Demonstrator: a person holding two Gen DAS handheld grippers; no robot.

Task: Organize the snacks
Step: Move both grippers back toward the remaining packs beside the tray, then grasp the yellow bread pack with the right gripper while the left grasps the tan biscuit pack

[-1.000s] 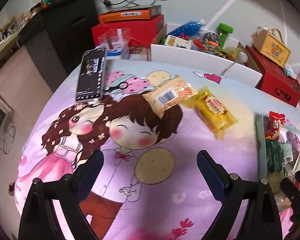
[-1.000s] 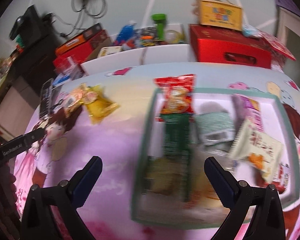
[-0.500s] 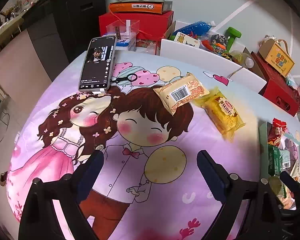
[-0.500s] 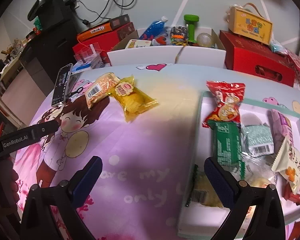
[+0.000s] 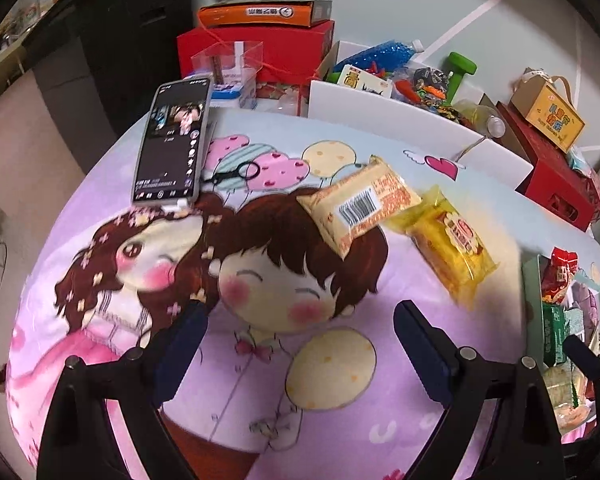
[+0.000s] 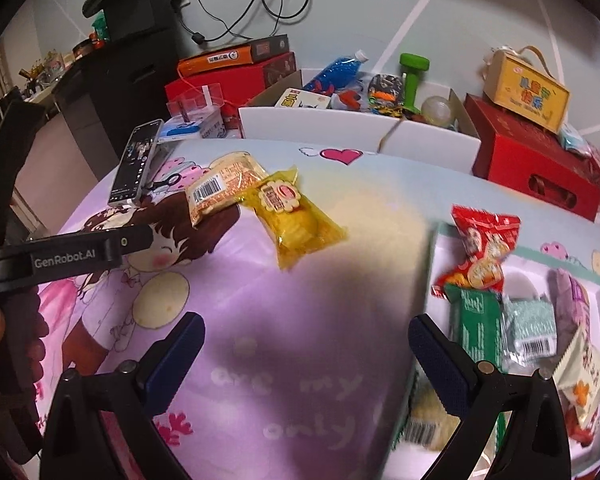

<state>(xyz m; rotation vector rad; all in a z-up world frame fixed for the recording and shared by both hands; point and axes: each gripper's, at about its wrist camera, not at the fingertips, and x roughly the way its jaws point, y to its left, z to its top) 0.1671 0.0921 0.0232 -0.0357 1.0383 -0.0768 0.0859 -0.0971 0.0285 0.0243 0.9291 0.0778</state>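
Both sets of jaws stand spread wide and hold nothing: the left gripper (image 5: pixel 300 344) hangs over bare printed cloth at the bottom of its frame, the right gripper (image 6: pixel 306 352) likewise, its right finger beside the tray (image 6: pixel 432 264). The tray at lower right already holds several packets, so most sorting looks done. Two snacks remain on the tabletop, overlapping: the orange packet (image 5: pixel 360 204) at upper centre of the left view and the yellow packet (image 5: pixel 450 244) to its right.

Two snack packets lie loose on the desk (image 6: pixel 300 360): an orange one (image 6: pixel 220 186) and a yellow one (image 6: pixel 296 216) at its 4 o'clock. One phone (image 6: pixel 136 162) lies at 9 o'clock; the tray's (image 6: pixel 432 276) packets overlap too much to count
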